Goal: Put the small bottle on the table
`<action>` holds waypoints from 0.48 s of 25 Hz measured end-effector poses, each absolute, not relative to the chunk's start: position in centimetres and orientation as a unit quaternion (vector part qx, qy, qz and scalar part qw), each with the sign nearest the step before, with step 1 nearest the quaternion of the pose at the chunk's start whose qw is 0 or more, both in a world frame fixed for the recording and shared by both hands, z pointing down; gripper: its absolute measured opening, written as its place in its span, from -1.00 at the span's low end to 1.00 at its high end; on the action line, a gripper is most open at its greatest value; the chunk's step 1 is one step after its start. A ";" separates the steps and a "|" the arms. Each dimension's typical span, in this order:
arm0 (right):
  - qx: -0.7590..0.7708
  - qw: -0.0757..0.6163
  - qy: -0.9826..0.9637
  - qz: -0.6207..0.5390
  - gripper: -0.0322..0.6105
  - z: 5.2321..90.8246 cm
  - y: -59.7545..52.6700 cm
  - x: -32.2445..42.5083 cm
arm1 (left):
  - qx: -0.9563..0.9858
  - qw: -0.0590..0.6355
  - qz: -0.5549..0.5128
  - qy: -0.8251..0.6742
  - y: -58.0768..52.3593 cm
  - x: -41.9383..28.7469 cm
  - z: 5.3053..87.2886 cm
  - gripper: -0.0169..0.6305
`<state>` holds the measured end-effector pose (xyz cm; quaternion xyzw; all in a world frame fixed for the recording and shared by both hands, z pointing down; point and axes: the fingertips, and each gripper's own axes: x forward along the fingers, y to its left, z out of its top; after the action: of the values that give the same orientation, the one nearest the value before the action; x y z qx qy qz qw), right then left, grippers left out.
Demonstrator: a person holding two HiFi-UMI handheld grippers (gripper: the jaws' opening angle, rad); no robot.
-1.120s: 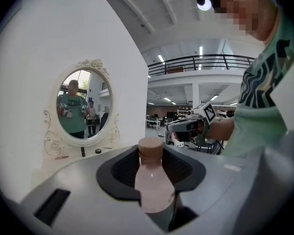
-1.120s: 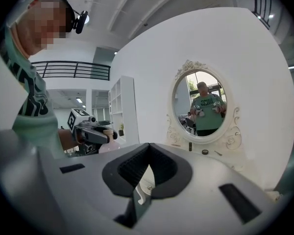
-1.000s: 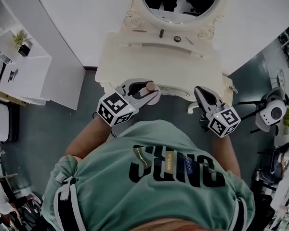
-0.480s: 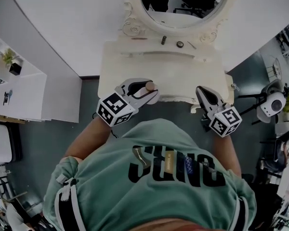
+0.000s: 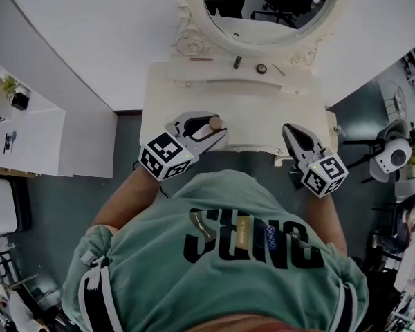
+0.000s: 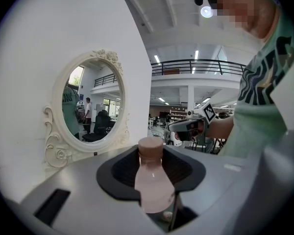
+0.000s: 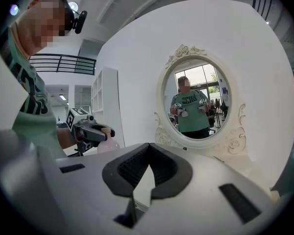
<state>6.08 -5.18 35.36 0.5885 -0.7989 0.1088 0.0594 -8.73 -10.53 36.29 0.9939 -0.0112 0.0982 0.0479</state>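
Observation:
The small bottle [image 6: 154,187] is pale pink with a brownish cap [image 5: 215,123]. My left gripper [image 5: 210,128] is shut on its body and holds it upright over the front left edge of the cream dressing table [image 5: 263,109]. In the left gripper view the bottle stands between the dark pads [image 6: 186,170], cap upward. My right gripper [image 5: 291,131] hovers at the table's front right edge, jaws together with nothing between them [image 7: 148,168]. From the right gripper view, the left gripper [image 7: 90,131] shows with the bottle [image 7: 108,142] in it.
An oval mirror [image 5: 266,5] in an ornate frame rises at the back of the table. A few small items [image 5: 237,62] lie on the ledge below it. A white shelf unit [image 5: 28,130] stands to the left, and a camera on a tripod [image 5: 391,154] to the right.
The head camera has drifted a little, so the table sits slightly differently in the picture. Both grippers stay where they were, and the bottle is still held.

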 end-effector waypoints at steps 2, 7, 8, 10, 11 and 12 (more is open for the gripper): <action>0.581 0.056 -0.804 0.109 -0.92 35.4 -6.1 6.9 | 0.994 0.048 0.102 -0.019 -11.0 -8.0 36.4 -0.50; 0.555 0.052 -0.823 0.110 -0.92 35.8 -8.6 10.0 | 0.992 0.047 0.109 -0.047 -12.4 -5.1 36.6 -0.50; 0.550 0.051 -0.827 0.110 -0.92 35.8 -9.2 10.8 | 0.992 0.046 0.109 -0.054 -12.8 -4.3 36.7 -0.51; 0.536 0.048 -0.836 0.109 -0.92 35.7 -10.4 12.6 | 0.991 0.046 0.109 -0.070 -13.5 -2.3 36.8 -0.51; 0.527 0.047 -0.842 0.107 -0.92 35.8 -10.8 13.7 | 0.990 0.048 0.109 -0.079 -13.9 -1.3 36.9 -0.51; 0.519 0.047 -0.847 0.106 -0.92 35.8 -11.2 14.8 | 0.989 0.051 0.109 -0.088 -14.3 -0.1 36.9 -0.51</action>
<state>14.80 -11.25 35.80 0.5188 -0.8470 0.1057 0.0474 -0.11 -14.29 36.94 0.9889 -0.0882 0.1088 0.0505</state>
